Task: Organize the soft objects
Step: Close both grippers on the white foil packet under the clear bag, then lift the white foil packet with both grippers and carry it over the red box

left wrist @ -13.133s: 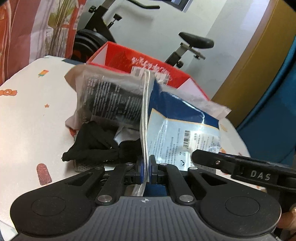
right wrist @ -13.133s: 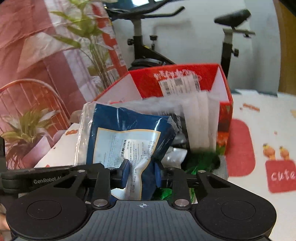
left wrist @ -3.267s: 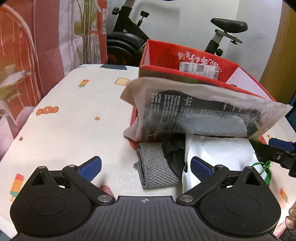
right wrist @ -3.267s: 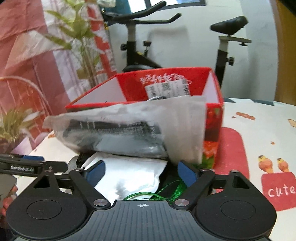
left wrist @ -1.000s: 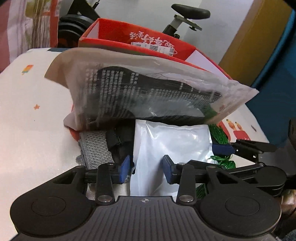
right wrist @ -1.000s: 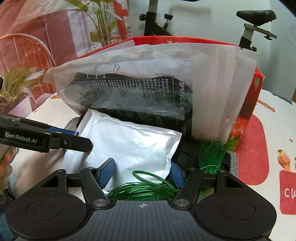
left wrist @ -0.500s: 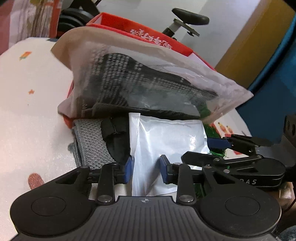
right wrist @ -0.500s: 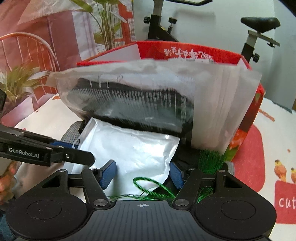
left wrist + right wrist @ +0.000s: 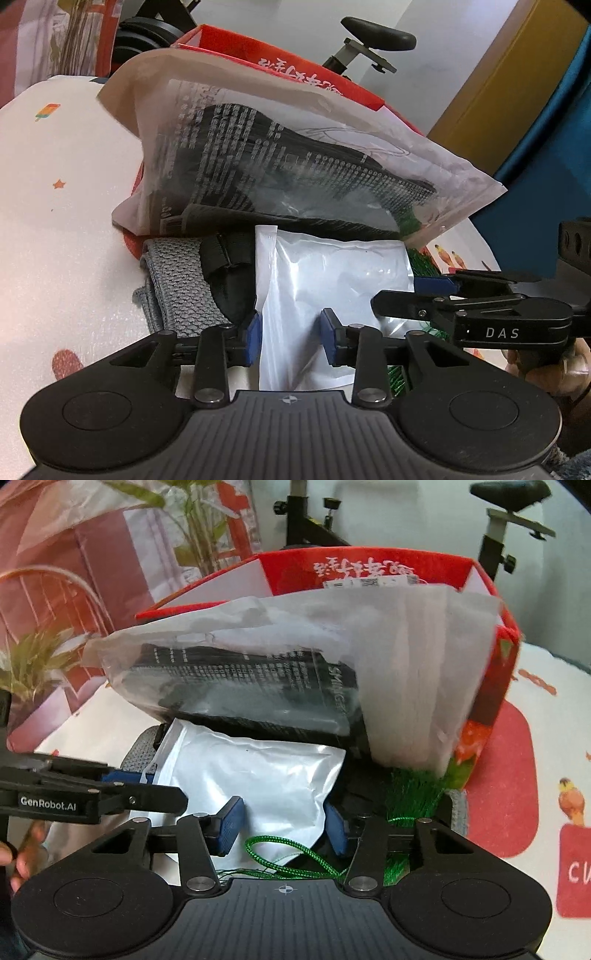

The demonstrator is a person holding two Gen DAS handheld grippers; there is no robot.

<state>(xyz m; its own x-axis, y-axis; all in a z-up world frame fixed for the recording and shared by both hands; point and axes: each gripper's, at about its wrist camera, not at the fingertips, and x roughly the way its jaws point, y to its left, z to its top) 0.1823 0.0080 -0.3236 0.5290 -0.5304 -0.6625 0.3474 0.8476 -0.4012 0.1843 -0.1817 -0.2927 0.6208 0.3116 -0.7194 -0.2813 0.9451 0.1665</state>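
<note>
Both claws straddle white pouch (image 9: 332,280): left claw (image 9: 290,336) opening, right claw (image 9: 282,825) closing, neither clamped; pinch both edges evenly, lift into red box (image 9: 373,566).

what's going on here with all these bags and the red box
A person is sorting soft packets on a table with a handheld gripper in each hand. Both work on a white pouch lying in front of a red box, under a bigger printed bag leaning against the box. The left gripper straddles the pouch's near edge, jaws opening slightly. The right gripper is closing around the pouch's other corner, above a green cord. Neither clearly pinches it yet.
</note>
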